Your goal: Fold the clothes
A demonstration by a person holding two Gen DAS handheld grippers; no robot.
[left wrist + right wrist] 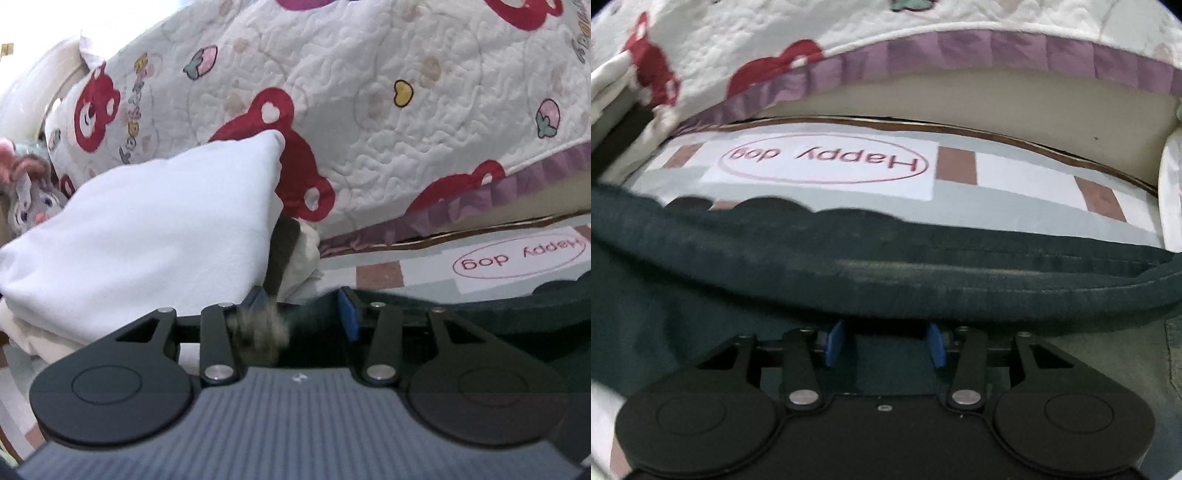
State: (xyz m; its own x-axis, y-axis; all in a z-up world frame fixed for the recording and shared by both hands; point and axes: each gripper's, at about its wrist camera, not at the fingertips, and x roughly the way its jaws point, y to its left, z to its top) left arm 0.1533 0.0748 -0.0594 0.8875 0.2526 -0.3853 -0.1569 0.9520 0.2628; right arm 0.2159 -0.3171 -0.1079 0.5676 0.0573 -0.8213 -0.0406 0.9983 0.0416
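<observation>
**Dark green garment under both our tongs**

Dark green cloth, the garment [886, 266] we are folding, lies across the checked bedsheet [1015, 192] near its front edge, its thick folded rim running from side to side just short of the "Happy dog" patch [823, 162]. Our right tongs [884, 341] sit low over it with the blue pads [834, 341] spread apart, nothing pinched between them. Our left tongs [306, 310] are likewise parted above the same green cloth [480, 314]; a blurred grey-brown tuft [262, 328] sits by the left pad, and we cannot tell what it is. Beyond it, a folded white garment [147, 236] rests on a cream pile. A quilt with red bears [369, 110] rises along the far edge of the bed.
</observation>
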